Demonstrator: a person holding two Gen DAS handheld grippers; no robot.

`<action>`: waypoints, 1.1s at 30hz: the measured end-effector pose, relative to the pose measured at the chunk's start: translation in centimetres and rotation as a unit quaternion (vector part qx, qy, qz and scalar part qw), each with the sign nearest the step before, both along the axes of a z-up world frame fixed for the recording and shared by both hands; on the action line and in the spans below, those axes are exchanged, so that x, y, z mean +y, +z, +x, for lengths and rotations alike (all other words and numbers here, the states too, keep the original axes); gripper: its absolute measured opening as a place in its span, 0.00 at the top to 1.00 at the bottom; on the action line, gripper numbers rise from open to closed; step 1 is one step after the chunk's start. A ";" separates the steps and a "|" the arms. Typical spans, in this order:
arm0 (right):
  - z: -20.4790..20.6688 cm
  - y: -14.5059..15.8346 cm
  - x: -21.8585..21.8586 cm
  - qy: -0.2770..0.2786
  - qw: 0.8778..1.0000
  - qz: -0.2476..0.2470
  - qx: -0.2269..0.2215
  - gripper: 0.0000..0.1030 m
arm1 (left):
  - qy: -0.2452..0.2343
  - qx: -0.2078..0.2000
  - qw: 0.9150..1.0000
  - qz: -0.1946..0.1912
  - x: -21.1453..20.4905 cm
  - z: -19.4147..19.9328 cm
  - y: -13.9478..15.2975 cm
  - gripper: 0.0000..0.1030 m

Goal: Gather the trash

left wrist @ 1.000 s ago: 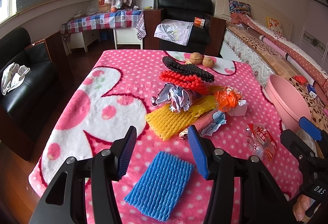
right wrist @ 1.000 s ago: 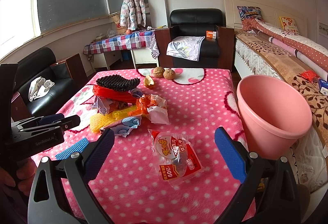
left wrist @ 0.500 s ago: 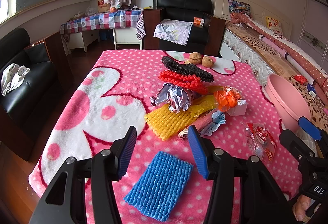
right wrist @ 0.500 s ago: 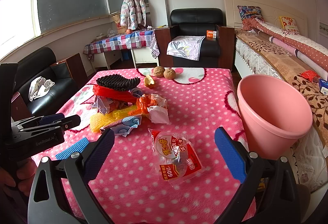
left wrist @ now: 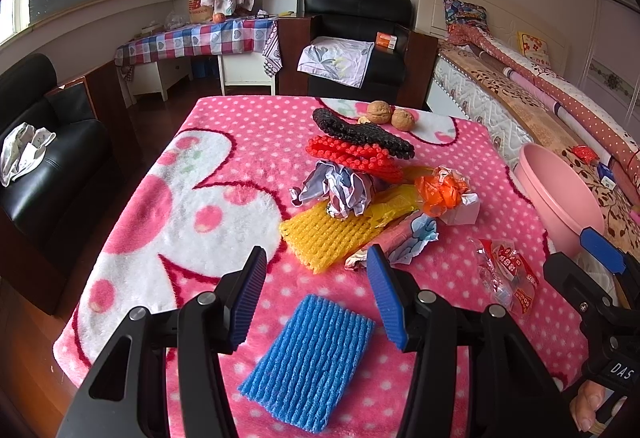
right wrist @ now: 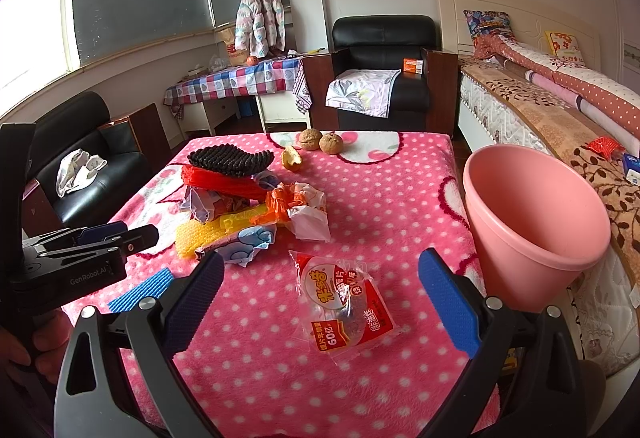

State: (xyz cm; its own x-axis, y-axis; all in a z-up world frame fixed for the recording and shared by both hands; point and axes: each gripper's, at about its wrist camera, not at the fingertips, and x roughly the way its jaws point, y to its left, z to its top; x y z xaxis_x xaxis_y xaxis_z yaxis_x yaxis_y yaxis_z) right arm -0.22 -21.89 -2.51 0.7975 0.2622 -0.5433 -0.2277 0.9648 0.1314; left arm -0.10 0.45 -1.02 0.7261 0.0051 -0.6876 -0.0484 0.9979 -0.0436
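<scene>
The trash lay scattered on a surface point(right wrist: 400, 197) covered by a pink polka-dot blanket. Nearest the right tongs point(right wrist: 320, 294), a clear snack wrapper point(right wrist: 344, 302) with red and yellow print lay flat by itself, below the open gap between the 2 blue pads, touched by neither. A blue foam net point(left wrist: 310, 354) lay flat near the front edge, below the left tongs point(left wrist: 316, 294) and apart from the main heap.

That heap sat mid-surface: a yellow foam net point(left wrist: 328, 238) at the near side, with a crumpled pale paper wad point(left wrist: 340, 187) resting on it. Behind these lay a red foam net point(left wrist: 356, 157), and a black foam net point(left wrist: 360, 133) partly overlapped its far edge. An orange plastic bag point(left wrist: 442, 189) was bunched against a white wrapper point(right wrist: 310, 215), and a pink-and-blue printed wrapper point(left wrist: 404, 240) lay just beside the yellow net. Further back, 2 walnuts point(right wrist: 320, 141) sat side by side near the far edge, with a broken shell piece point(right wrist: 292, 157) just beside them.

A pink bucket point(right wrist: 536, 222) stood at the right edge of the surface, its mouth open and tipped toward the camera.

Both tongs hovered above the surface with jaws spread wide and holding nothing, the right pair wider than the left.
</scene>
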 end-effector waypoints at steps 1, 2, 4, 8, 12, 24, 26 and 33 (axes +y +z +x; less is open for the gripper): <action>0.1 0.1 0.0 0.000 1.000 0.000 0.000 0.05 | 0.000 0.000 1.000 0.000 0.0 0.0 0.0 0.50; 0.1 0.1 0.0 0.000 1.000 0.000 0.000 0.05 | 0.000 0.000 1.000 0.000 0.0 0.0 0.0 0.50; 0.1 0.0 0.0 0.000 1.000 0.000 0.000 0.05 | 0.000 0.000 1.000 0.000 0.0 0.0 0.0 0.50; 0.2 0.2 -0.2 0.000 1.000 0.000 0.001 0.05 | 0.000 0.001 1.000 -0.001 0.0 0.0 0.0 0.50; 0.2 0.0 -0.1 -0.002 1.000 0.001 0.000 0.05 | 0.001 0.001 1.000 -0.009 0.1 -0.1 -0.1 0.50; 0.4 -0.6 -1.1 -0.006 1.000 -0.009 0.019 0.11 | -0.070 0.004 0.996 -0.052 0.3 -0.2 0.0 0.50; 0.8 -1.2 -1.4 -0.003 0.999 -0.005 0.039 0.12 | -0.103 0.011 0.993 -0.055 -0.5 0.1 -0.3 0.50; 2.3 -2.8 -2.8 0.000 0.996 0.015 0.085 0.16 | -0.146 0.053 0.987 -0.047 -2.5 2.6 -2.4 0.63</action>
